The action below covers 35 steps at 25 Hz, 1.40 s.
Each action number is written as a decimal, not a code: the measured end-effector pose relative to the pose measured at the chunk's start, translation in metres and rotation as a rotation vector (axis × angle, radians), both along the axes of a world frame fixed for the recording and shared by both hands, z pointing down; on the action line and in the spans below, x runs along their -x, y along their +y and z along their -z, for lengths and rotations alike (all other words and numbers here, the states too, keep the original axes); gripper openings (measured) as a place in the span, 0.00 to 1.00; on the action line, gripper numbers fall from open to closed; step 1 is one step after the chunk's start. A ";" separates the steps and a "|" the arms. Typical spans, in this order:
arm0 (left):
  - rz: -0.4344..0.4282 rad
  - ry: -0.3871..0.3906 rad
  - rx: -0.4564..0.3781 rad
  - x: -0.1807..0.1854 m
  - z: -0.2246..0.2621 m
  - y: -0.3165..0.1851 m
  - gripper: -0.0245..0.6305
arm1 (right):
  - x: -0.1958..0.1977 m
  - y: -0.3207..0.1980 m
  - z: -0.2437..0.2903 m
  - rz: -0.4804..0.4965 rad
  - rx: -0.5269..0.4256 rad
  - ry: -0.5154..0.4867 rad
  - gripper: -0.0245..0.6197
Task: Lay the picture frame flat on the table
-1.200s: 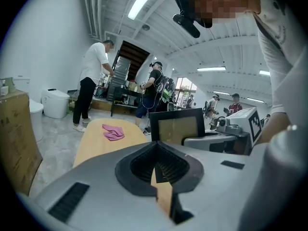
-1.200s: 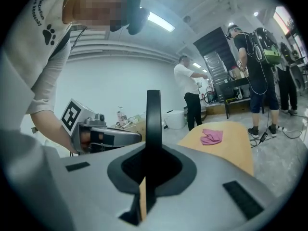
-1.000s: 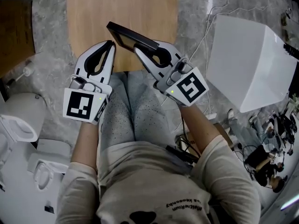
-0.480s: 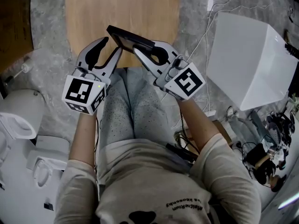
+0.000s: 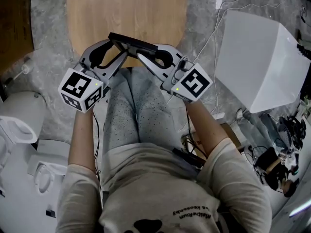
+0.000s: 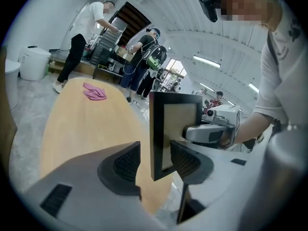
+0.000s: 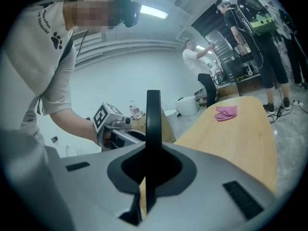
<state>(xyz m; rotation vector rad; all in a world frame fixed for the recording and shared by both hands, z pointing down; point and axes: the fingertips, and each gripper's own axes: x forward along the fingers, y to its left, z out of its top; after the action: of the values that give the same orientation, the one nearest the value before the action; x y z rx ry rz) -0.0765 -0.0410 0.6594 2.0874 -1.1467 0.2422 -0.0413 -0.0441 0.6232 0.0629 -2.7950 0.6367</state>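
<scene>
Left lets go at the worktop's near edge!
Over the worktop's (image 5: 126, 13) near edge the picture frame (image 5: 132, 44) is on edge, not yet flat. The right gripper (image 5: 147, 55) has its jaws pinched tight on the rim. The left gripper's (image 5: 114, 50) jaws have just sprung wide, the frame loose between them, so laying it down looks like the right's job.

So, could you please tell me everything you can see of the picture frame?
The picture frame is a thin rectangle with a black border around a plain tan panel. It is held on edge, not flat, over the near end of the wooden table. The right hand-held gripper is clamped on one side edge. The left hand-held gripper has just been opening; the opposite edge sits loose between its jaws.
</scene>
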 end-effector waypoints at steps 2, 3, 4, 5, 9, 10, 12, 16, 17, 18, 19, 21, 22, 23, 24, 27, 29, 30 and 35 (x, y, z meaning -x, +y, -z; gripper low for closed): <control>-0.025 0.017 0.005 -0.002 -0.002 0.003 0.33 | -0.001 0.003 0.000 0.009 0.014 -0.010 0.06; -0.037 0.026 0.006 -0.003 -0.002 0.004 0.33 | -0.002 0.004 -0.001 0.016 0.020 -0.011 0.06; -0.049 0.036 0.006 -0.004 -0.002 0.006 0.33 | -0.003 0.006 -0.002 0.023 0.024 -0.011 0.07; -0.060 0.049 0.006 -0.006 -0.001 0.008 0.33 | -0.005 0.008 -0.003 0.030 0.029 -0.013 0.07; -0.104 0.088 0.011 -0.012 0.000 0.011 0.23 | -0.007 0.008 -0.004 0.044 0.055 -0.029 0.06; -0.112 0.085 0.016 -0.012 -0.002 0.010 0.22 | -0.007 0.006 -0.006 0.047 0.063 -0.031 0.07; -0.124 0.078 0.027 -0.010 -0.006 0.010 0.20 | -0.006 0.003 -0.011 0.051 0.084 -0.036 0.07; -0.135 0.070 0.033 0.006 -0.008 0.026 0.18 | 0.009 0.017 -0.014 0.050 0.117 -0.045 0.07; -0.138 0.066 0.033 0.009 -0.008 0.030 0.18 | 0.012 0.020 -0.014 0.049 0.124 -0.047 0.07; -0.142 0.063 0.037 0.009 -0.008 0.030 0.18 | 0.012 0.019 -0.015 0.047 0.133 -0.048 0.07; -0.144 0.062 0.042 0.006 -0.009 0.026 0.17 | 0.008 0.014 -0.017 0.043 0.144 -0.049 0.07; -0.146 0.064 0.054 -0.003 -0.012 0.014 0.17 | -0.001 0.002 -0.021 0.033 0.162 -0.047 0.07; -0.147 0.065 0.059 -0.005 -0.013 0.010 0.17 | -0.002 -0.003 -0.023 0.031 0.168 -0.043 0.08; -0.146 0.067 0.064 -0.004 -0.016 0.008 0.17 | -0.001 -0.006 -0.025 0.029 0.173 -0.038 0.08; -0.144 0.070 0.070 -0.001 -0.018 0.006 0.17 | 0.001 -0.008 -0.028 0.029 0.176 -0.033 0.09; -0.138 0.076 0.087 0.007 -0.024 0.004 0.17 | 0.008 -0.012 -0.036 0.023 0.172 -0.008 0.11; -0.139 0.076 0.093 0.009 -0.026 0.004 0.17 | 0.009 -0.015 -0.039 0.012 0.169 0.004 0.16; -0.138 0.080 0.094 0.009 -0.027 0.003 0.17 | 0.009 -0.017 -0.039 0.006 0.168 0.008 0.19; -0.109 0.103 0.100 0.016 -0.029 0.001 0.17 | 0.009 -0.020 -0.046 -0.020 0.165 0.040 0.26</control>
<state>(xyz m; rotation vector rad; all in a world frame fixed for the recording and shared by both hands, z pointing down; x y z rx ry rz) -0.0925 -0.0398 0.6883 2.0520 -0.9424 0.2365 -0.0502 -0.0639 0.6691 0.0693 -2.6963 0.8580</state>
